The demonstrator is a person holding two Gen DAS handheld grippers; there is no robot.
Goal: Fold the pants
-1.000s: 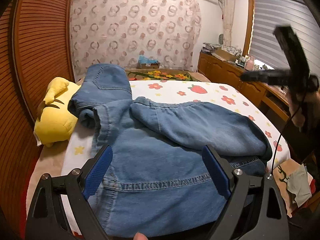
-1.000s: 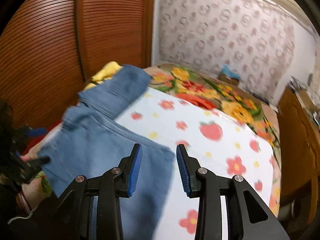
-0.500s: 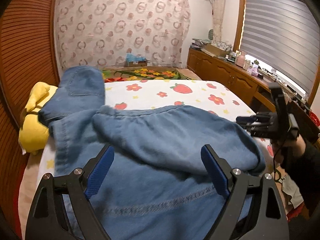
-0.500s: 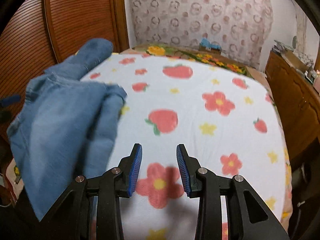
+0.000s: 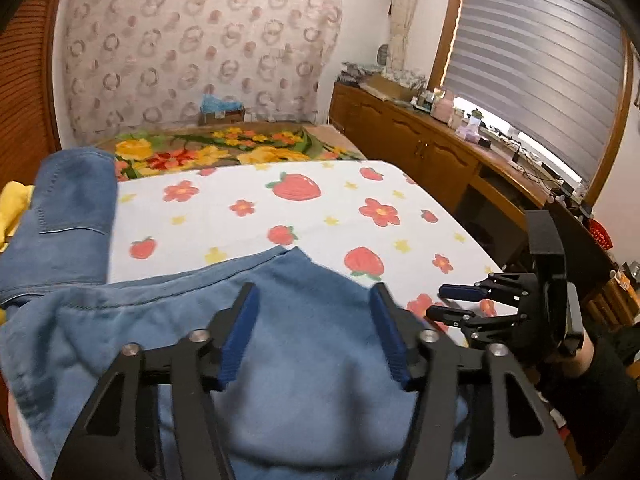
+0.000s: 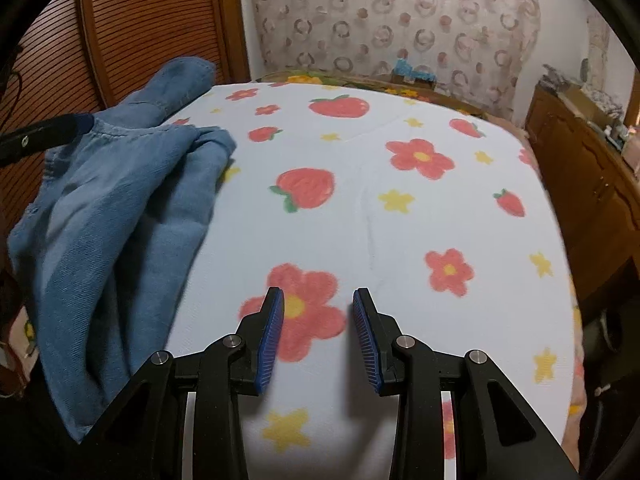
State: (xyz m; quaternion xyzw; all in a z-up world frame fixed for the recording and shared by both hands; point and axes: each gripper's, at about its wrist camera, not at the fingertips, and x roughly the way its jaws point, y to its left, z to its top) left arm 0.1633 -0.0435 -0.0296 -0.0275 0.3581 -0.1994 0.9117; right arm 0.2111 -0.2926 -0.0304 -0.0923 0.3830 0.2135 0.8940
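While both grippers stand unclenched, left closing, jeans cover the strawberry-print bed.

Left tool narrower over the pants, now closing; right tool lower, off denim.

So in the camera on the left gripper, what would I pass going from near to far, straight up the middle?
Left gripper → blue jeans → strawberry-print sheet → flowered blanket → box with blue stuff on top → patterned curtain.
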